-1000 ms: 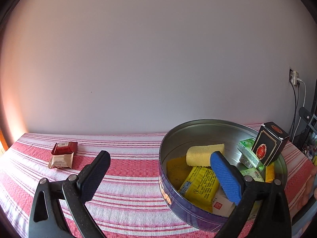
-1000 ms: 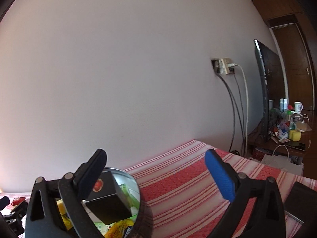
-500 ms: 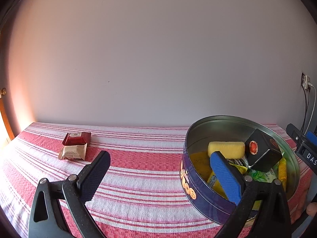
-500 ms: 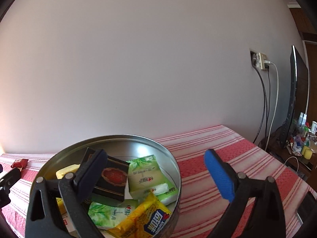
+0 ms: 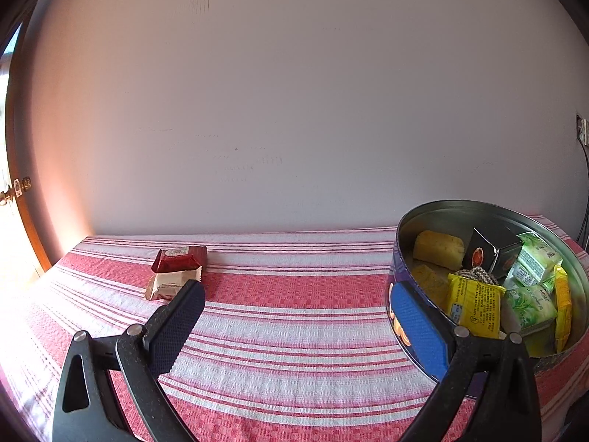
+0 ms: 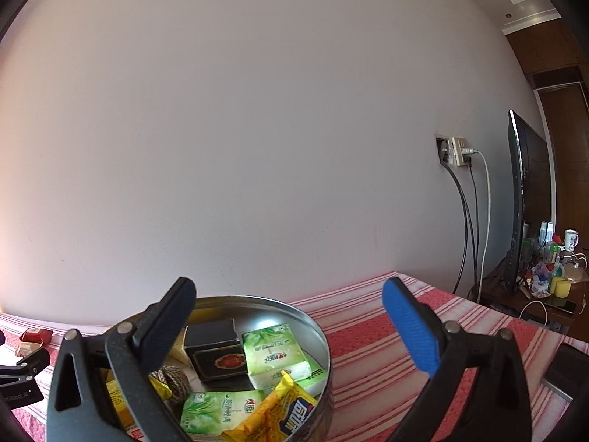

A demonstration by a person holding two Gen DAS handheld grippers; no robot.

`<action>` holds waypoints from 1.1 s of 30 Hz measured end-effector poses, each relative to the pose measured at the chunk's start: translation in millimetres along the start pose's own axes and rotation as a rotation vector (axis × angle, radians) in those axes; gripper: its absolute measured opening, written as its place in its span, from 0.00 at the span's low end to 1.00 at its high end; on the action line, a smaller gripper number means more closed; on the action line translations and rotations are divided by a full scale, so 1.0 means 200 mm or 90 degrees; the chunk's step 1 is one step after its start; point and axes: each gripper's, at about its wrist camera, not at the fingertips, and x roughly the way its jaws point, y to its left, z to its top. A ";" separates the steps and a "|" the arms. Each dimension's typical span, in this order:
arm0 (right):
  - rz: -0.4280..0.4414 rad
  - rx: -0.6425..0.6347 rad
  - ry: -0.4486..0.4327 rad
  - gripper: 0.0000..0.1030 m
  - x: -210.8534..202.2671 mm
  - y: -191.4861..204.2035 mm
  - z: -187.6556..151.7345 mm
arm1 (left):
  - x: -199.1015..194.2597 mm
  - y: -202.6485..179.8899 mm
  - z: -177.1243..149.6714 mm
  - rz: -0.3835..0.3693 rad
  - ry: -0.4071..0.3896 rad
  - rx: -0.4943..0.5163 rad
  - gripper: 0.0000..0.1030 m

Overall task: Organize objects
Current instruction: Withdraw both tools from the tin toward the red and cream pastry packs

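Observation:
A round metal tin (image 5: 456, 208) (image 6: 257, 300) stands on the red striped cloth. It holds a black box (image 5: 493, 254) (image 6: 217, 353), green packets (image 6: 274, 353), yellow packets (image 5: 475, 305) and a yellow sponge (image 5: 438, 250). A red packet (image 5: 180, 258) and a beige packet (image 5: 167, 285) lie on the cloth at the left. My left gripper (image 5: 294, 324) is open and empty, between the packets and the tin. My right gripper (image 6: 289, 320) is open and empty, above the tin's right rim.
The wall runs along the table's far edge. A wall socket with cables (image 6: 456, 154), a dark screen (image 6: 526, 199) and a cluttered side table (image 6: 548, 276) stand to the right. The left gripper's body (image 6: 22, 372) shows at the right wrist view's left edge.
The black box has dropped from the right gripper into the tin. The left gripper has swung left toward the two packets. The right gripper has pulled back slightly from the tin.

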 end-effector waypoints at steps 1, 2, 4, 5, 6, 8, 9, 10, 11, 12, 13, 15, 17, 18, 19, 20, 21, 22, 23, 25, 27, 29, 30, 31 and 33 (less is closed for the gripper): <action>-0.003 -0.005 -0.006 1.00 -0.01 0.03 0.00 | 0.00 0.02 0.00 0.001 0.001 -0.001 0.99; -0.009 -0.013 -0.015 1.00 -0.02 0.05 0.01 | 0.00 0.04 0.00 0.000 0.001 -0.004 0.99; -0.020 -0.031 -0.032 1.00 -0.04 0.11 0.01 | 0.00 0.08 0.00 0.009 -0.003 -0.011 0.99; -0.022 -0.036 -0.038 1.00 -0.04 0.13 0.01 | -0.01 0.10 0.00 0.015 -0.007 -0.011 0.99; -0.025 -0.040 -0.042 1.00 -0.05 0.16 0.01 | -0.01 0.12 0.00 0.021 -0.008 -0.008 0.99; -0.028 -0.032 -0.037 1.00 -0.06 0.20 0.01 | 0.00 0.16 -0.01 0.028 -0.007 -0.004 0.99; -0.021 -0.018 -0.028 1.00 -0.06 0.22 0.01 | 0.00 0.19 -0.01 0.031 -0.006 -0.004 0.99; -0.011 -0.002 -0.019 1.00 -0.05 0.24 0.00 | 0.00 0.21 -0.01 0.036 -0.007 -0.006 0.99; -0.003 0.008 -0.010 1.00 -0.06 0.27 0.00 | 0.02 0.25 -0.02 0.040 -0.007 -0.009 0.99; 0.002 0.013 -0.003 1.00 -0.05 0.31 -0.01 | 0.02 0.28 -0.02 0.045 -0.006 -0.010 0.99; 0.009 0.013 0.002 1.00 -0.05 0.35 -0.01 | 0.03 0.31 -0.02 0.048 -0.004 -0.013 0.99; 0.025 0.006 0.011 1.00 -0.03 0.45 -0.02 | 0.03 0.37 -0.02 0.053 0.000 -0.019 0.99; 0.045 0.005 0.021 1.00 -0.04 0.54 -0.03 | 0.05 0.45 -0.03 0.060 0.007 -0.031 0.99; 0.057 0.007 0.028 1.00 -0.05 0.59 -0.04 | 0.06 0.48 -0.03 0.062 0.011 -0.040 0.99; 0.068 0.008 0.035 1.00 -0.05 0.63 -0.06 | 0.07 0.53 -0.03 0.061 0.016 -0.051 0.99; 0.078 0.008 0.042 1.00 -0.05 0.68 -0.06 | 0.08 0.57 -0.03 0.059 0.021 -0.061 0.99; 0.087 0.007 0.049 1.00 -0.05 0.73 -0.07 | 0.09 0.61 -0.03 0.059 0.025 -0.071 0.99; 0.096 0.005 0.054 1.00 -0.06 0.78 -0.08 | 0.10 0.65 -0.04 0.062 0.030 -0.076 0.99; 0.104 0.002 0.059 1.00 -0.06 0.82 -0.09 | 0.11 0.68 -0.04 0.068 0.033 -0.078 0.99; 0.118 0.000 0.067 1.00 -0.06 0.91 -0.11 | 0.12 0.74 -0.04 0.080 0.035 -0.074 0.99; 0.130 0.003 0.076 1.00 -0.06 0.98 -0.13 | 0.13 0.80 -0.04 0.090 0.036 -0.070 0.99; 0.140 0.005 0.090 1.00 -0.06 1.05 -0.15 | 0.14 0.86 -0.04 0.093 0.039 -0.073 0.99; 0.144 0.004 0.096 1.00 -0.06 1.08 -0.15 | 0.15 0.89 -0.04 0.095 0.041 -0.078 0.99; 0.148 0.001 0.101 1.00 -0.05 1.12 -0.16 | 0.15 0.92 -0.04 0.096 0.043 -0.083 0.99; 0.157 -0.005 0.106 1.00 -0.06 1.17 -0.18 | 0.16 0.97 -0.04 0.098 0.049 -0.094 0.99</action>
